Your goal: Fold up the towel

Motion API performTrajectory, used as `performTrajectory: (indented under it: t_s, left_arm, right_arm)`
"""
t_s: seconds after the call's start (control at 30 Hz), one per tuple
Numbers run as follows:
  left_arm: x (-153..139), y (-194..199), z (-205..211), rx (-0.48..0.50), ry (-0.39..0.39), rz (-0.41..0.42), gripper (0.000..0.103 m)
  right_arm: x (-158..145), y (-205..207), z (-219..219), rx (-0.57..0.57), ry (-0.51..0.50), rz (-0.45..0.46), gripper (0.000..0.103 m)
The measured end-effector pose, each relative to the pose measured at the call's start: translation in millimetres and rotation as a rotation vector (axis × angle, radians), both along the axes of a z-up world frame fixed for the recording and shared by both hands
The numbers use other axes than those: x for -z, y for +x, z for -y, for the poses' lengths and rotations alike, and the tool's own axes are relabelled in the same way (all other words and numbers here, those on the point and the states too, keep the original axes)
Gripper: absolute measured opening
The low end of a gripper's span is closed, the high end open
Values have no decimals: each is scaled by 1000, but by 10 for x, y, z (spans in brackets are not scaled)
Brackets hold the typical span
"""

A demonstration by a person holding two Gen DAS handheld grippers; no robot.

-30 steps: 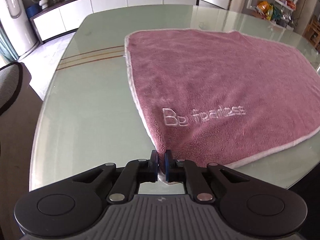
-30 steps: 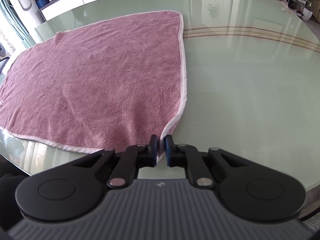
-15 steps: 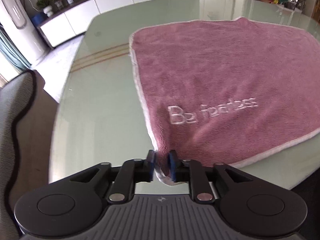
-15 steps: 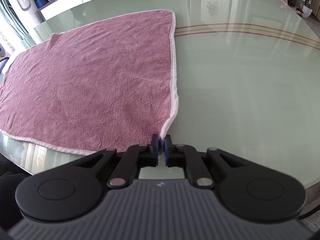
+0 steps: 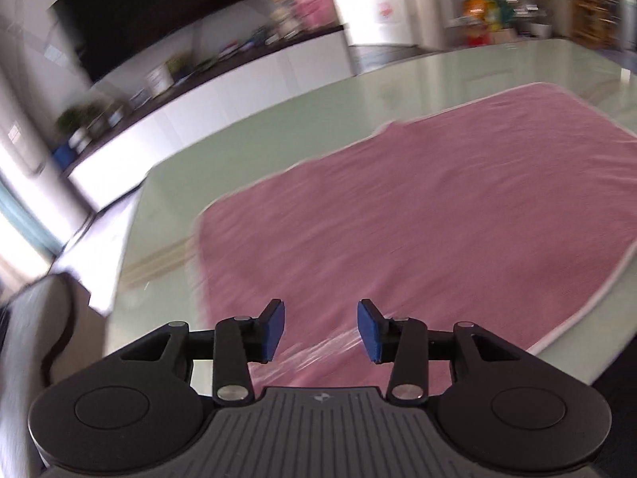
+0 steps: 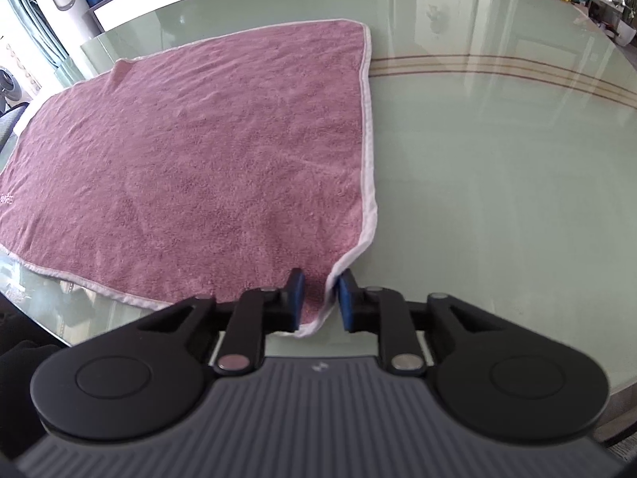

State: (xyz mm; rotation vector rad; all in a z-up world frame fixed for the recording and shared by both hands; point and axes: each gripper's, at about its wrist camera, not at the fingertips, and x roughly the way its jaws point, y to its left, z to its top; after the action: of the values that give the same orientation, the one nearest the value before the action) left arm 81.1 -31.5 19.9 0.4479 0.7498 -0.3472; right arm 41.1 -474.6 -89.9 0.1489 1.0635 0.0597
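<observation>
1. Right gripper, bottom centre: jaws have just been opening a crack; the towel corner sits between the pads, apparently no longer pinched.
2. Left gripper: jaws have just been opening, wide apart, nothing between them, over the towel.
3. Towel lies flat on the glass table, mid-frame left.
4. Advice: regrip squarely on the hem corners before folding.
</observation>
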Motion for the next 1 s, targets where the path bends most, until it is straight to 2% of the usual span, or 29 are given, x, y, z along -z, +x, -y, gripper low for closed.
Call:
performTrajectory:
  t_s: [0.23, 0.3, 0.43, 0.67, 0.8, 1.0]
  left_arm:
    - [31, -17, 1252, 240, -116, -39, 44]
    - [77, -33, 1570, 293, -145, -62, 44]
    - [209, -117, 2169, 384, -182, -101, 44]
    - [394, -287, 2918, 467, -290, -161, 45]
    - [537, -404, 3281, 488, -333, -176, 45]
    - [728, -413, 3714, 487, -333, -198, 46]
  right_arm:
    - [-11, 5, 108, 19, 26, -6, 14]
    - [12, 26, 164, 33, 39, -3, 17]
    - [51, 68, 250, 46, 93, 6, 18]
    - [60, 77, 305, -7, 109, -7, 8]
    - [24, 46, 368, -19, 133, 8, 8]
    - [-38, 48, 379, -44, 180, 36, 8]
